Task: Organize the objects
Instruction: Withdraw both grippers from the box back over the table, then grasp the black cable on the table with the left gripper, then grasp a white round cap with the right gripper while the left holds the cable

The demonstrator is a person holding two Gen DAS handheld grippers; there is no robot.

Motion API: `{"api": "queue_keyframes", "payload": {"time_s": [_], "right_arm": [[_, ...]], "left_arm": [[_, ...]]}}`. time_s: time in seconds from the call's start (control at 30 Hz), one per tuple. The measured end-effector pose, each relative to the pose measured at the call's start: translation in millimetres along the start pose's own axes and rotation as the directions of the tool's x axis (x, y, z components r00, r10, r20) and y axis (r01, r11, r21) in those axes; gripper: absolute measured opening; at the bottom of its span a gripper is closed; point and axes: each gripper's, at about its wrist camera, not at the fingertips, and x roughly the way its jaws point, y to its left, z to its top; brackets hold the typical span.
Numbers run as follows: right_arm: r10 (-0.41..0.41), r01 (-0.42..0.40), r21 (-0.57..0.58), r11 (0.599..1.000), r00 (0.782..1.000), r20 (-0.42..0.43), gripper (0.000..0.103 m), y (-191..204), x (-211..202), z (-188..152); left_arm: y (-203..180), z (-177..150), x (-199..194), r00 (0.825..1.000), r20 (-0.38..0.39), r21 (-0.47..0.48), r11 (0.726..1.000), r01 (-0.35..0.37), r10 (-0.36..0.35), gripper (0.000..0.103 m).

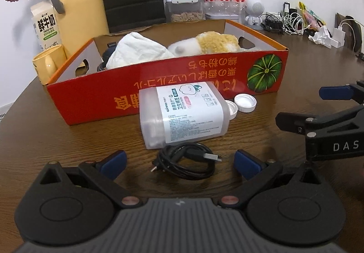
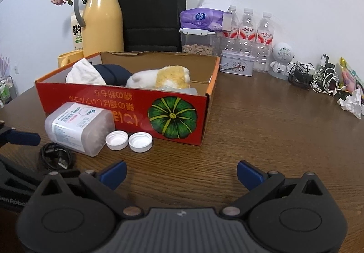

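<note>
**Both grippers empty over the worktop, loose items in front of the box**

Left wrist view: the left gripper (image 1: 180, 163) hangs low over the brown worktop (image 1: 68, 144) with its blue-padded fingers (image 1: 113, 161) spread wide and holding nothing. A coiled black cable (image 1: 186, 161) lies on the worktop between the fingertips, not touched by either. Just beyond the cable a clear plastic tub (image 1: 183, 114) lies on its side, close against the front wall of the red box (image 1: 159, 91). Two white caps (image 1: 244, 103) sit open side up beside the tub's right end, near the box. Inside the box lie a white cloth (image 1: 136, 50) and a white-and-yellow plush (image 1: 204, 45). The right gripper (image 1: 318, 112) reaches in from the right edge; its fingers are apart and empty.

Right wrist view: the right gripper (image 2: 181, 174) hovers over bare worktop (image 2: 261, 128), fingers (image 2: 249, 173) wide apart, nothing between them. The box (image 2: 127, 105) stands ahead and left, with the cloth (image 2: 85, 73), a dark blue item (image 2: 113, 74) and the plush (image 2: 159, 78) inside. The tub (image 2: 78, 126) rests before the box, the caps (image 2: 128, 139) side by side just right of it, the cable (image 2: 56, 156) nearer, at left. One blue finger of the left gripper (image 2: 21, 138) shows at the left edge.
</note>
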Motion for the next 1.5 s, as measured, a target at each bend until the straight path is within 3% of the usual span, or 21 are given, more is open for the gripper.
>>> {"api": "queue_keyframes", "payload": {"time_s": [0.3,0.4,0.5,0.57,1.07,1.5], "right_arm": [[-0.008,0.008,-0.007,1.000,1.000,-0.014,0.103,1,4,-1],[-0.012,0.012,-0.007,1.000,1.000,-0.021,0.103,2,5,-1],[-0.011,0.011,-0.009,1.000,1.000,-0.026,0.103,2,6,-1],[-0.012,0.012,-0.006,1.000,1.000,-0.028,0.103,1,7,-1],[-0.017,0.019,0.032,0.999,0.998,-0.059,0.103,-6,12,-1],[-0.044,0.047,0.049,0.998,0.996,-0.075,0.103,-8,15,-2]], "left_arm": [[7,-2,1,1.000,0.000,-0.040,0.999,0.018,-0.018,0.102],[9,-2,-1,1.000,0.008,-0.050,0.998,0.031,-0.030,0.090],[8,-3,-5,0.998,0.032,-0.035,0.998,0.056,-0.055,0.064],[6,-4,-8,0.998,0.041,-0.022,0.998,0.056,-0.055,0.061],[23,-12,-28,0.992,0.095,-0.097,0.991,0.089,-0.079,0.058],[67,-19,-40,0.990,0.138,-0.220,0.973,0.066,-0.036,0.058]]}}
